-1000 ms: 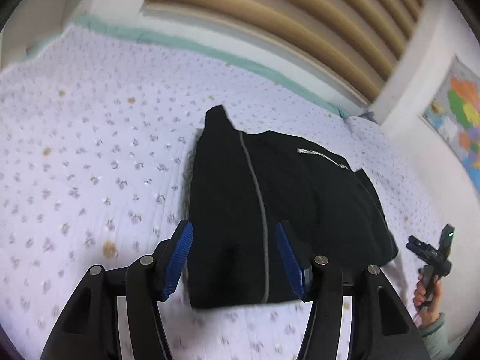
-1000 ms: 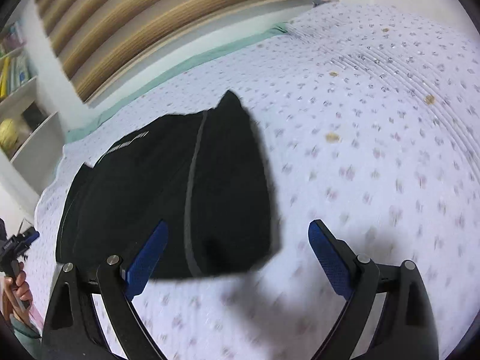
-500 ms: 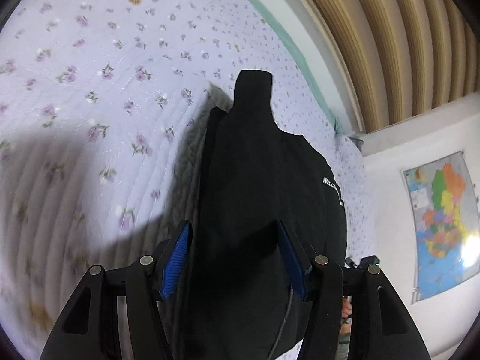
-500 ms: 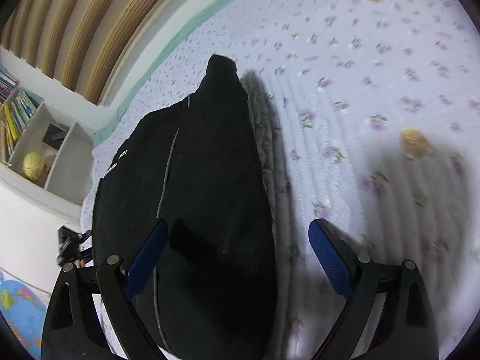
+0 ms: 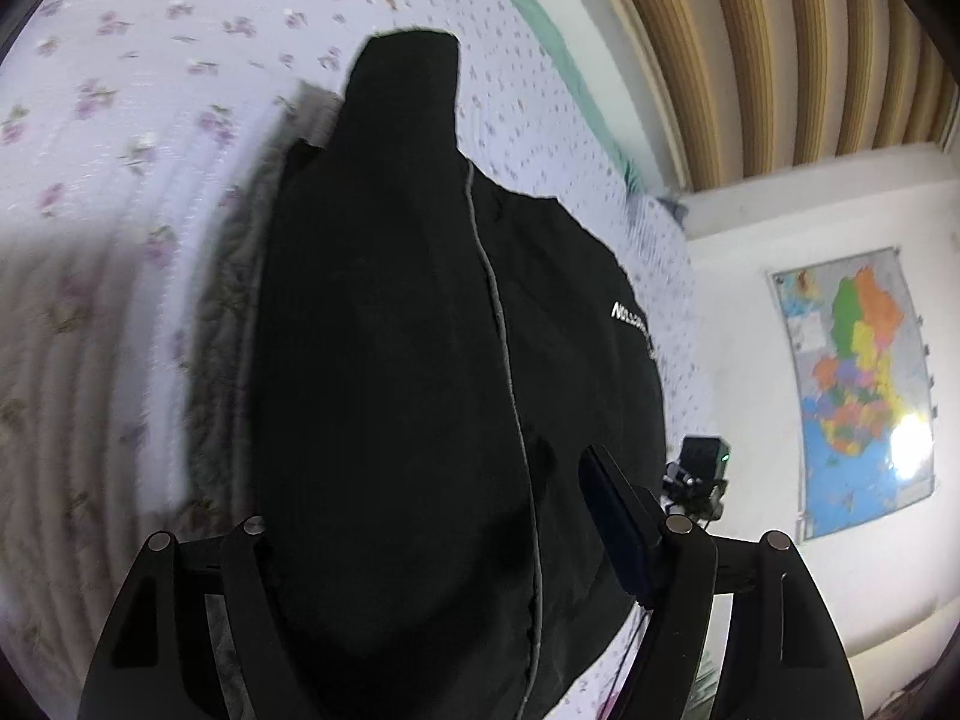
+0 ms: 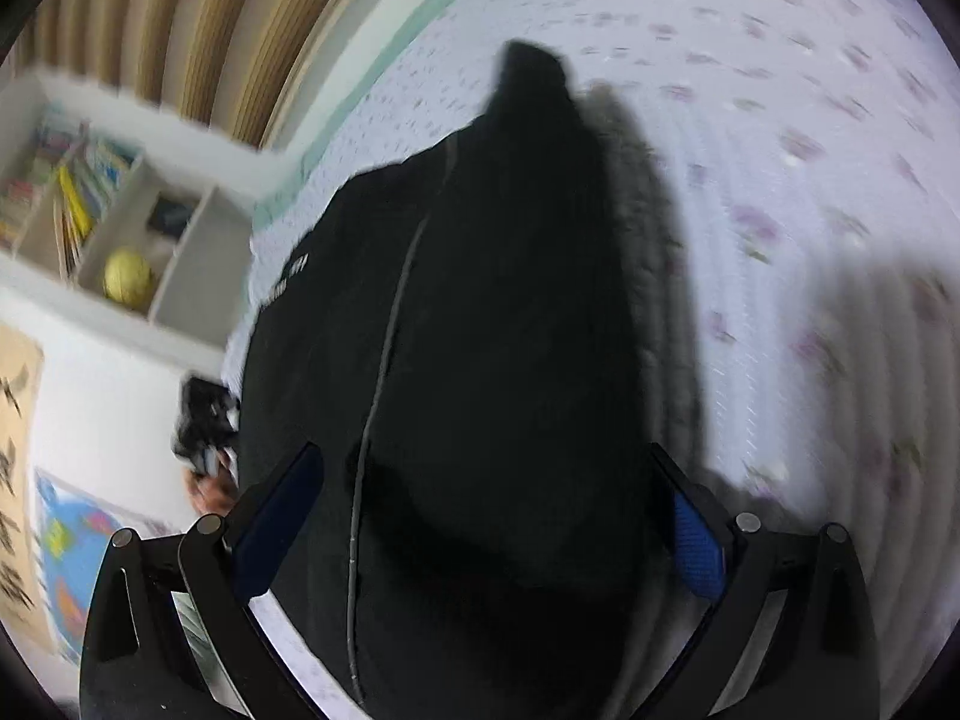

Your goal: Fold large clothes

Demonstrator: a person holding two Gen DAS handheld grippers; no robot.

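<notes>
A folded black garment point(image 5: 384, 360) with a thin grey seam and white lettering lies on a bed with a pale floral quilt point(image 5: 120, 120). My left gripper point(image 5: 438, 516) hangs close over its near end. Its jaws are opening with cloth between them. The cloth hides the left pad, and the right pad point(image 5: 618, 528) shows dark blue. In the right wrist view the same garment point(image 6: 492, 330) fills the centre. My right gripper point(image 6: 486, 528) straddles it, jaws opening wide, and both blue pads point(image 6: 696, 546) stand at the cloth's sides.
A slatted wooden headboard point(image 5: 780, 30) runs behind the bed. A coloured map point(image 5: 858, 384) hangs on the white wall. A white shelf point(image 6: 198, 252) holds books and a yellow ball point(image 6: 126, 273). A hand point(image 6: 210, 486) with the other gripper shows past the garment.
Both grippers have dropped and tipped down toward the garment, which now fills the space between their fingers. The left jaws have spread wider.
</notes>
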